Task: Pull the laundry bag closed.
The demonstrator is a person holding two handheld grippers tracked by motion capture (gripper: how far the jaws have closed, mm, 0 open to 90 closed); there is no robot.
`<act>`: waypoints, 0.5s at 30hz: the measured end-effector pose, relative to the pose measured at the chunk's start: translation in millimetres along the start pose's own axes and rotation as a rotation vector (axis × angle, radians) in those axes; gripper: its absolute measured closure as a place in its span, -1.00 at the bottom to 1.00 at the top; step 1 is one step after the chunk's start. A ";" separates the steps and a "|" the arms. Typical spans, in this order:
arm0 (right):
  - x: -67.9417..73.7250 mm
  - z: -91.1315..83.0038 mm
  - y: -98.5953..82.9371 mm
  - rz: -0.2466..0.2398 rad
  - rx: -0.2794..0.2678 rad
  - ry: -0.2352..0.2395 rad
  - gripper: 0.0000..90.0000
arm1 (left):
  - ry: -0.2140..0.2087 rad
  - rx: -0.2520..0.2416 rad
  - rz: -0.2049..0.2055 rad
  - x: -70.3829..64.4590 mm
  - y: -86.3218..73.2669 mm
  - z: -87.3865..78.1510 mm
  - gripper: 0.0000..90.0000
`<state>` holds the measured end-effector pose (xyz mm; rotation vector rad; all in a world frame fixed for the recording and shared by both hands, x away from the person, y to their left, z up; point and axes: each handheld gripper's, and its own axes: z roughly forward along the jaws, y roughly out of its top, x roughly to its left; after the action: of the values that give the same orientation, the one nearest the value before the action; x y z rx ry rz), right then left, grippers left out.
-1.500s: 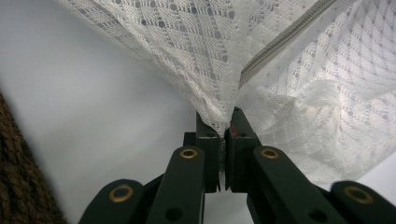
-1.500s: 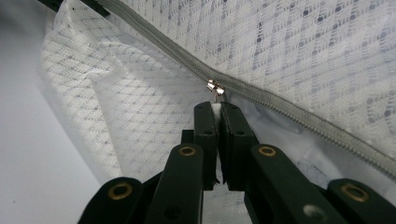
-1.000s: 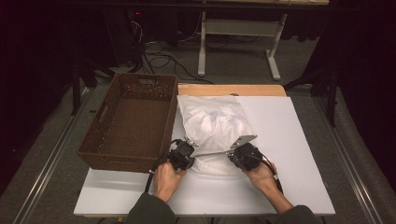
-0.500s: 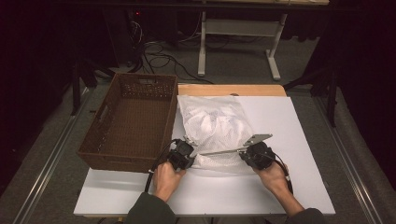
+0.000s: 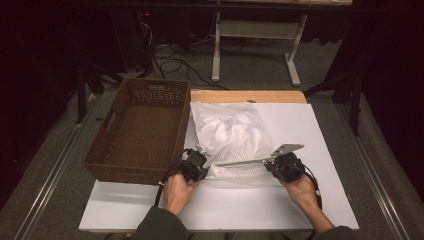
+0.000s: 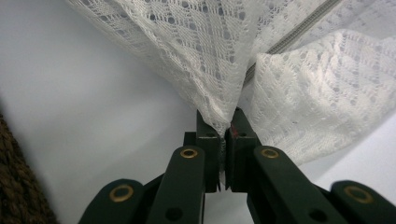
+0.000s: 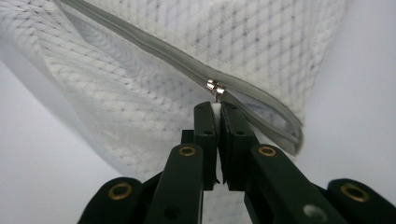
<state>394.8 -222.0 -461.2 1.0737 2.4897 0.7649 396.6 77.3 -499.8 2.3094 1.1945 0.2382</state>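
The white desk carries a brown wicker basket and a white mesh laundry bag. The mesh laundry bag lies flat just right of the basket, its left edge beside the basket's right wall. A grey zipper runs along the bag's near edge, pulled taut between the 2 grippers. The left gripper, just off the basket's near right corner, has its jaws clenched on a fold of mesh at the bag's near left corner. The right gripper, well right of the basket, has its jaws pinched on the zipper pull tab, at the bag's near right corner.
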 end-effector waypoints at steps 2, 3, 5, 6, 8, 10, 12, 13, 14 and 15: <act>-3.2 -1.2 -2.3 0.013 -0.003 -0.005 0.94 | 0.000 0.000 0.000 0.1 0.0 0.0 0.91; -4.2 -1.9 -3.1 0.016 -0.003 -0.004 0.94 | -0.002 0.000 -0.001 0.2 0.1 0.0 0.91; -6.3 -3.1 -5.6 0.029 -0.008 -0.006 0.94 | -0.004 0.002 -0.003 0.5 0.2 0.0 0.91; -7.7 -3.6 -6.9 0.028 -0.009 -0.008 0.94 | -0.004 0.003 -0.002 0.6 0.3 -0.1 0.91; -10.8 -4.8 -9.8 0.037 -0.013 -0.011 0.94 | -0.002 0.000 -0.003 0.3 -0.1 0.0 0.91; -13.7 -6.0 -12.2 0.043 -0.014 -0.008 0.94 | 0.001 -0.002 -0.002 -0.1 -0.3 0.0 0.91; -16.1 -6.9 -14.7 0.046 -0.016 -0.012 0.94 | -0.001 -0.002 -0.003 0.2 -0.2 0.0 0.91; -16.7 -6.4 -15.6 0.051 -0.020 -0.006 0.94 | -0.004 -0.002 -0.005 0.4 -0.2 0.0 0.91; -17.8 -6.6 -16.2 0.053 -0.015 -0.007 0.94 | -0.006 0.000 -0.007 1.1 -0.2 -0.1 0.91; -18.7 -5.9 -17.3 0.061 -0.024 -0.010 0.94 | -0.011 0.000 -0.011 1.6 -0.3 -0.2 0.91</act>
<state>394.5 -247.9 -465.1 1.1465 2.4435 0.8033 397.3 78.8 -499.9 2.3009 1.2016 0.2210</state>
